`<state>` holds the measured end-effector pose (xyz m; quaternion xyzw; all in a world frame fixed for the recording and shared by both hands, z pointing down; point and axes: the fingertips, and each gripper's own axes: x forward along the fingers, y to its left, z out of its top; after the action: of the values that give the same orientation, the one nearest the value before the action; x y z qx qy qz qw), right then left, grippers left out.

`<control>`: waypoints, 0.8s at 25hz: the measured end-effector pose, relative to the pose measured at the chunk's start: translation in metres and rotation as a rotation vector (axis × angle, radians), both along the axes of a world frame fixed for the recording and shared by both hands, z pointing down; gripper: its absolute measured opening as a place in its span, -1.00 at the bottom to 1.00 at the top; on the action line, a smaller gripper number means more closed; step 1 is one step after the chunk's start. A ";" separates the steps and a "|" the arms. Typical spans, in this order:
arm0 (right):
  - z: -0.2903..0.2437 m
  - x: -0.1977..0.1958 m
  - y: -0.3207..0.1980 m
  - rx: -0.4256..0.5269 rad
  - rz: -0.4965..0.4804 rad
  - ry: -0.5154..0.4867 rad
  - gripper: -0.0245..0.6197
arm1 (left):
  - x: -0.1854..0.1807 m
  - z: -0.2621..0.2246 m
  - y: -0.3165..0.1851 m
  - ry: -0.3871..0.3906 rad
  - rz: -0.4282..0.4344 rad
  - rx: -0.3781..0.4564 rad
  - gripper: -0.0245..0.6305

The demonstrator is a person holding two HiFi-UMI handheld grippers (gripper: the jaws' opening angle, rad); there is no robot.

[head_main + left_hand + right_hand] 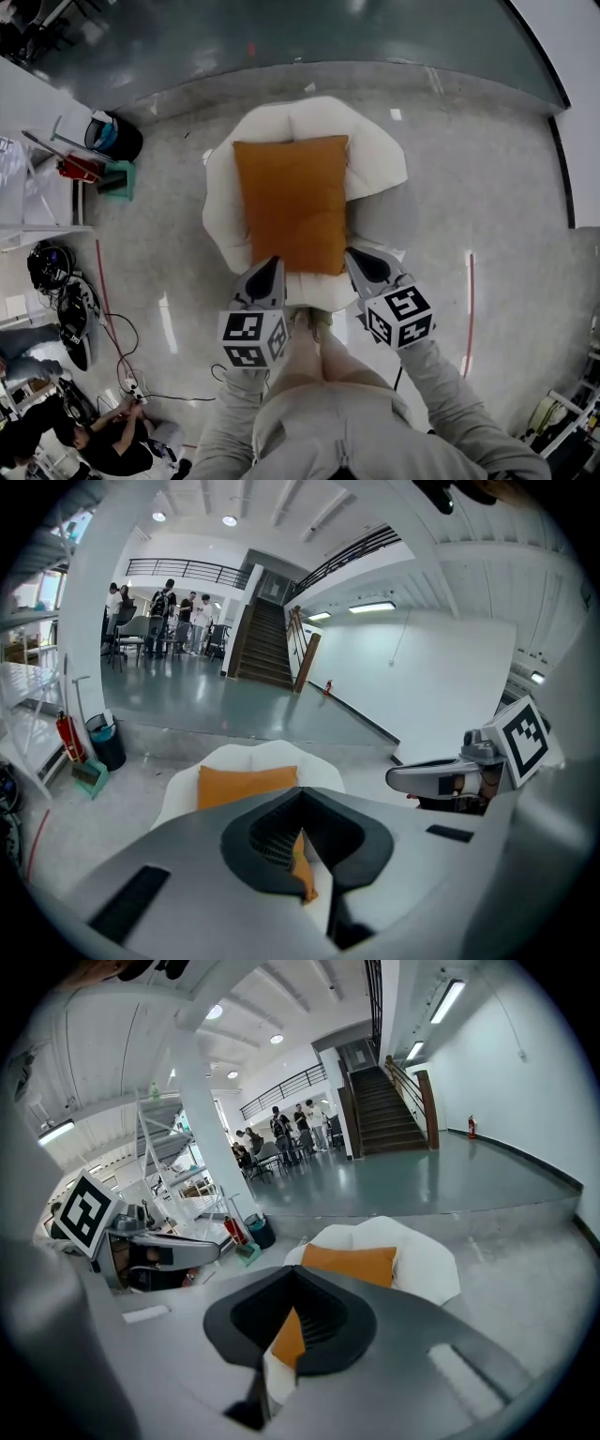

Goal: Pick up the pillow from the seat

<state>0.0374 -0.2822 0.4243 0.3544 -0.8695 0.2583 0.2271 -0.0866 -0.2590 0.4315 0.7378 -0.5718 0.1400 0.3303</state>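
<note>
An orange pillow (292,202) lies flat on a white round seat (375,159), long side running away from me. My left gripper (268,270) hovers at the pillow's near left corner and my right gripper (354,261) at its near right corner. Both have their jaws shut, and I see nothing pinched between them. In the left gripper view the pillow (246,785) shows over and through the shut jaws, with the right gripper (441,778) alongside. The right gripper view shows the pillow (352,1265) on the seat (427,1265) ahead.
A black bin (117,136), a red extinguisher (80,169) and a green dustpan (117,178) stand left of the seat by a shelf. Cables and gear (70,300) litter the floor at the left, near a crouching person (112,436). Several people (169,602) stand far off by the stairs.
</note>
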 end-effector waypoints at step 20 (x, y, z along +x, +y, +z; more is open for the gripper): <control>0.239 0.007 -0.050 -0.135 0.061 0.084 -0.82 | -0.043 0.240 -0.046 -0.024 0.005 -0.105 -0.82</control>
<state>0.0446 -0.3320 0.6630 0.3751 -0.8286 0.3082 0.2790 -0.1294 -0.3050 0.6712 0.7191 -0.5658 0.1793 0.3615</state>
